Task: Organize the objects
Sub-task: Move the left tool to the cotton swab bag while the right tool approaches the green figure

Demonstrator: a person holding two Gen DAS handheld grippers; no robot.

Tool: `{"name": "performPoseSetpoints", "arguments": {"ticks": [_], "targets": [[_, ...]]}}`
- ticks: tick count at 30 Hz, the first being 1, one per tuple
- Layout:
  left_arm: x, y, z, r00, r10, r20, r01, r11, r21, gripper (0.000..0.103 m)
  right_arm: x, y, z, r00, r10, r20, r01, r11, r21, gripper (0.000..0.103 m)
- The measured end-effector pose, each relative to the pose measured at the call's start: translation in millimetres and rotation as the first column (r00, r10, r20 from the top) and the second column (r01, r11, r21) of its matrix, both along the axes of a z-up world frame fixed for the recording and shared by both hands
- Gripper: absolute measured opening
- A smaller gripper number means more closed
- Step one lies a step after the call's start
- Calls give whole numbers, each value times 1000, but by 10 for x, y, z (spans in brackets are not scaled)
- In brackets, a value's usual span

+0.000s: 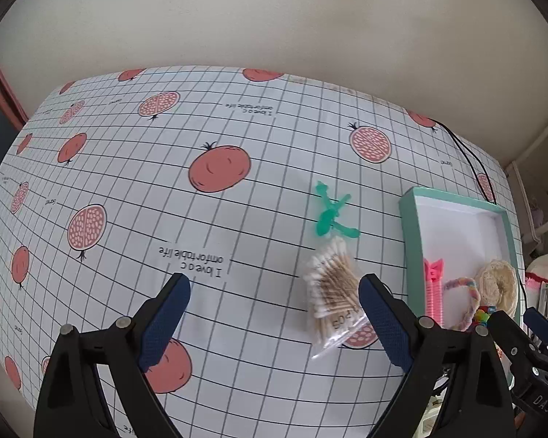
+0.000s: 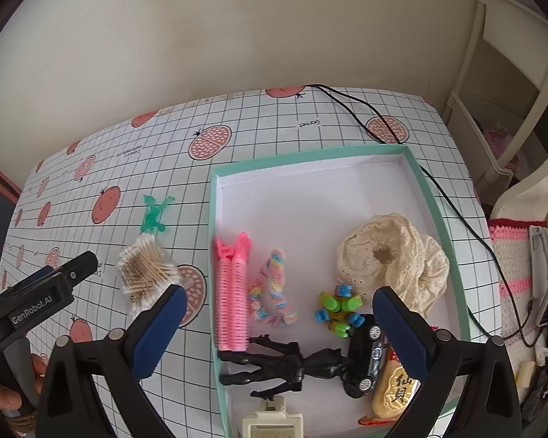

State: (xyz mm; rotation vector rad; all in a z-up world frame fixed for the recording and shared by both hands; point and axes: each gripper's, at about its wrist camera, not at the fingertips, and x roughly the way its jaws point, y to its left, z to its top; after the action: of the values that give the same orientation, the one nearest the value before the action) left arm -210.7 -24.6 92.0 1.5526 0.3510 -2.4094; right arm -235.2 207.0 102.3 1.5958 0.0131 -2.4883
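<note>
Your left gripper [image 1: 274, 314] hangs wide and empty over the counter [image 1: 237, 219], cotton swabs [image 1: 332, 284] beside it: close on them next, then box [image 2: 215, 219]. Right gripper [image 2: 279, 325] wide too.

Plain cream wall [image 1: 274, 18] behind a pomegranate-print gridded tablecloth [image 1: 164, 182]; cream shelving [image 2: 511, 84] at right.

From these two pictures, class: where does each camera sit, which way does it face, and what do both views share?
Left wrist: on the left gripper, facing the pomegranate-print grid tablecloth; its open jaws show, with the right gripper at the edge.
Right wrist: on the right gripper, facing the mint-green cardboard box; open jaws, left gripper and a hand show.
Shared: clear bag of cotton swabs, green plastic figure, pink ribbed hair roller, cream lace scrunchie.
</note>
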Motion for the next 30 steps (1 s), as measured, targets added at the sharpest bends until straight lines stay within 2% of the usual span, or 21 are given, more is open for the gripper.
{"name": "performPoseSetpoints", "arguments": {"ticks": [8, 14, 22, 26, 30], "targets": [[117, -455, -14, 997, 81, 6, -81, 997, 16, 94, 39, -392, -8, 999, 53, -3, -53, 999, -1, 103], [141, -610, -34, 994, 105, -3, -105, 994, 40, 94, 47, -632, -43, 996, 84, -11, -84, 996, -26, 103], [32, -419, -301, 997, 72, 15, -73, 992, 107, 94, -46, -518, -144, 999, 40, -18, -40, 999, 15, 103], [-17, -165, -437, 999, 30, 30, -32, 996, 89, 94, -104, -404, -131, 999, 15, -33, -14, 1000, 9, 103], [-52, -52, -448, 1000, 30, -6, -29, 995, 96, 94, -177, -293, -101, 998, -19, -66, 20, 1000, 14, 103]]}}
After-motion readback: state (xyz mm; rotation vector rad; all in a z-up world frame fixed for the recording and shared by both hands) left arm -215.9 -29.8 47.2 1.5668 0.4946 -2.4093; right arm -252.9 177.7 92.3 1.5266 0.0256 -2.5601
